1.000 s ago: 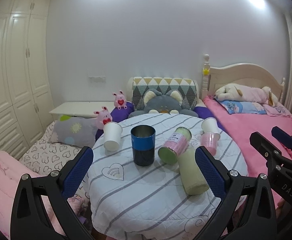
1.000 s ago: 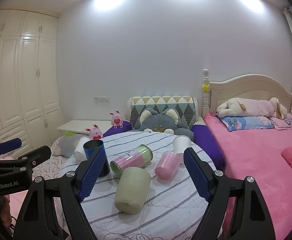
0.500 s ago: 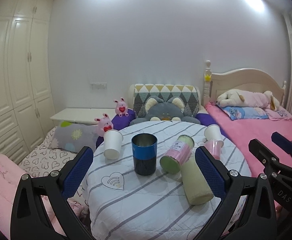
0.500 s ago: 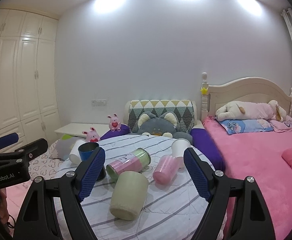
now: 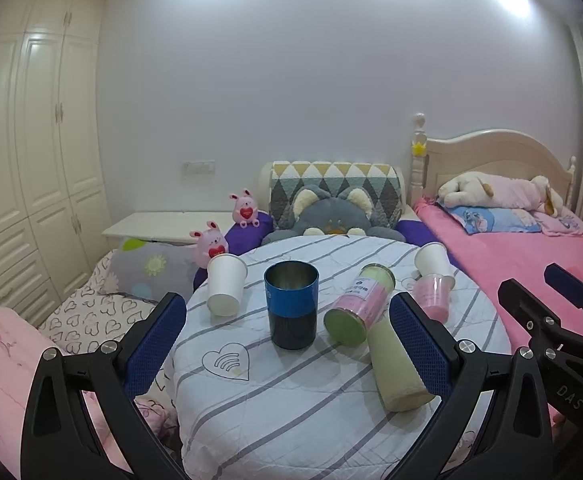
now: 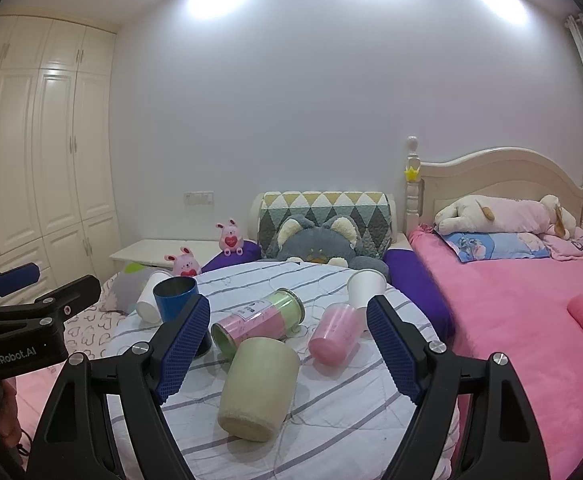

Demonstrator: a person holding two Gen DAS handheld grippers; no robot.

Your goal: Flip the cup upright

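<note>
Several cups sit on a round table (image 5: 283, 412) with a striped cloth. A blue metal cup (image 5: 290, 310) (image 6: 174, 296) stands upright. A pale green cup (image 5: 395, 364) (image 6: 257, 388), a pink-and-green cup (image 5: 359, 304) (image 6: 257, 318) and a pink cup (image 5: 433, 296) (image 6: 333, 334) lie on their sides. A white paper cup (image 5: 224, 289) (image 6: 149, 298) leans at the left; another white cup (image 5: 433, 258) (image 6: 365, 288) is at the back right. My left gripper (image 5: 287, 344) and right gripper (image 6: 287, 352) are open and empty, held short of the table.
A pink bed (image 6: 523, 312) with a plush dog (image 6: 499, 216) lies to the right. A grey cat cushion (image 5: 331, 216), pink pig toys (image 5: 211, 242) and a low white table (image 5: 163, 224) sit behind. White wardrobes (image 5: 31, 160) line the left wall.
Both grippers have drawn back and risen slightly; the table and cups sit lower in both views. No cup has moved. Both grippers stay open.
</note>
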